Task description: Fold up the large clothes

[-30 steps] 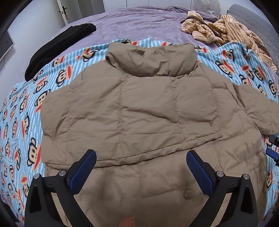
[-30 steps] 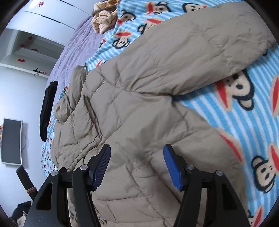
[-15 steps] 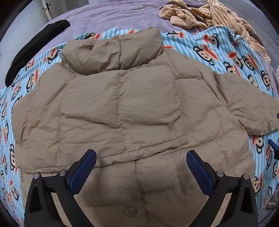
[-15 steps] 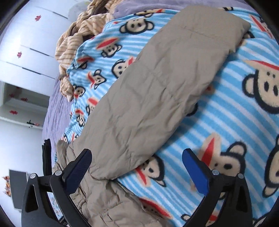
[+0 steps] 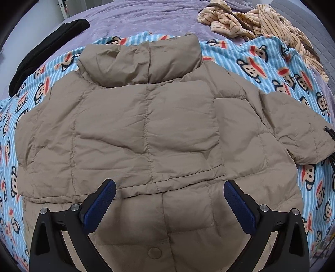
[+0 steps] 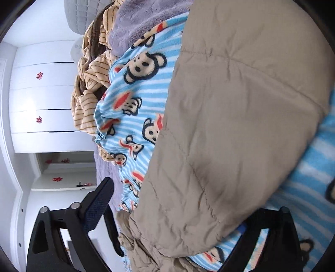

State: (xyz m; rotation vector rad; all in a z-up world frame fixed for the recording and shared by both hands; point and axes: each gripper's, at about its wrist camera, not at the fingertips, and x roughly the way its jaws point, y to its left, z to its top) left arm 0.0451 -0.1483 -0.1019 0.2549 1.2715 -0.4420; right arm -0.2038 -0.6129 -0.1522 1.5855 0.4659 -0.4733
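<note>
Tan quilted puffer jacket (image 5: 146, 129): one item, laid flat and spread on a blue-and-white striped fleece blanket printed with monkey faces (image 5: 272, 69), collar at the far side, hem nearest the left wrist camera. One round snap shows near the hem. Its sleeve (image 6: 240, 125) reaches out to the jacket's right side across the blanket.

Left gripper (image 5: 167, 200): hangs above the hem area, blue-padded jaws wide apart, nothing between them, clear of the fabric.

Right gripper (image 6: 173, 209): down at the sleeve end. The jaws have just been closing; the sleeve lies between them, covering the right-hand one almost wholly, while the left-hand one stands clear of the cloth, so no clamp is made.

Surroundings:
- Purple bedspread (image 5: 142, 18), underneath the blanket, bare at the far side of the bed.
- Black folded garment (image 5: 48, 52), at the far left edge of the bed, well apart from the jacket.
- Crumpled tan striped plush garment (image 5: 261, 23), at the far right, its near edge overlapping the blanket, apart from the jacket.
- White wardrobe with red paper decorations (image 6: 41, 98), beyond the bed in the right wrist view.

Nothing lies on top of the jacket.
</note>
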